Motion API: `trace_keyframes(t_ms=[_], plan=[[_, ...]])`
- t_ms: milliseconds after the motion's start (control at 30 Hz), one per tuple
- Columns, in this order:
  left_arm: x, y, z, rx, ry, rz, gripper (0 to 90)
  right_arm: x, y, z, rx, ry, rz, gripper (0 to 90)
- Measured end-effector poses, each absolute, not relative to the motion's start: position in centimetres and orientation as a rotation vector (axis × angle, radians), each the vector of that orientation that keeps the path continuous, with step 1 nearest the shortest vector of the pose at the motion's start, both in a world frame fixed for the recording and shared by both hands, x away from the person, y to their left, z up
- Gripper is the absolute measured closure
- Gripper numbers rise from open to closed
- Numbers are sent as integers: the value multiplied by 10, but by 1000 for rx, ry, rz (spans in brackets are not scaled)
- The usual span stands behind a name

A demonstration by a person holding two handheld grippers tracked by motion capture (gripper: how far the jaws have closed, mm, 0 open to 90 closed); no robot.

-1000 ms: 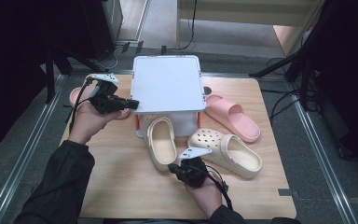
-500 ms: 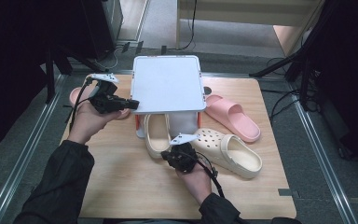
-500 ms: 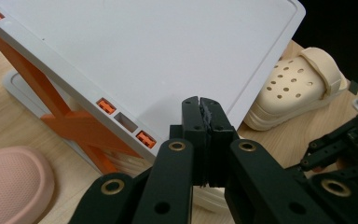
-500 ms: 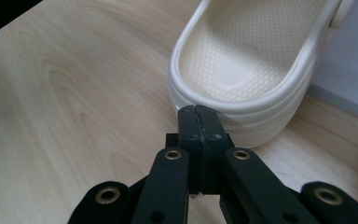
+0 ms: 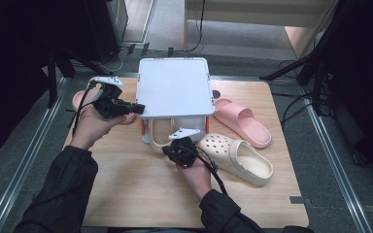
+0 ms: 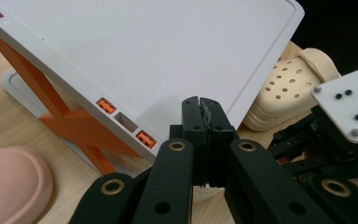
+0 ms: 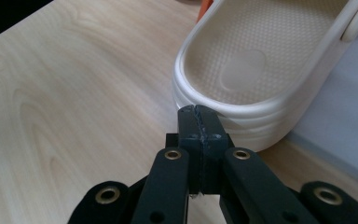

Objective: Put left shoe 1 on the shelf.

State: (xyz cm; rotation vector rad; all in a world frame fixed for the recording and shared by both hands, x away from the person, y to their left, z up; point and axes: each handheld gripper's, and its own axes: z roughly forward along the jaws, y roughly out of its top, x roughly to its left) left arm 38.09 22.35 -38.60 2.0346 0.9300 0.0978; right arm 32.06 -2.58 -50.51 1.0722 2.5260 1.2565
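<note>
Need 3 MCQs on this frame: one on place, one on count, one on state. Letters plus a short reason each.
1. Where does the cream clog at the right claw lie?
A. partly under the white rack
B. on top of the rack
C. on the floor

2. How many pink slides are on the table?
A. none
B. two
C. four

3. How do the right claw's jaws stand?
A. wide open
B. shut, with nothing between them
C. clamped around the clog's strap

Key:
1 A: in the high view the clog's heel sticks out from beneath the rack's lower shelf.
2 B: one pink slide lies right of the rack, another left of it, behind the left claw.
3 B: in the right gripper view the jaws meet, tips at the clog's heel rim.
</note>
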Motion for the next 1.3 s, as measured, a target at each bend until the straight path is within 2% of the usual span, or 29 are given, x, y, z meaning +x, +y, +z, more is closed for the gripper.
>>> trace_keyframes(t_ms=[500, 567, 667, 900, 1033, 1200, 1300], plan=[[381, 223, -388, 2022, 911, 85, 891, 344, -8, -506, 1101, 2509, 1296, 900], [382, 223, -387, 2007, 913, 40, 820, 337, -10, -503, 1088, 2514, 1333, 900], [380, 223, -385, 2020, 924, 41, 775, 325, -16, -494, 1032, 2536, 1349, 900], [365, 219, -374, 2012, 913, 13, 595, 311, -45, -472, 965, 2566, 1432, 739], [354, 215, -374, 1996, 910, 30, 492, 307, -65, -467, 959, 2584, 1474, 677], [343, 208, -378, 2021, 920, 47, 442, 303, -86, -464, 881, 2591, 1461, 611], [337, 205, -380, 2029, 916, 54, 420, 300, -100, -462, 891, 2611, 1463, 613]])
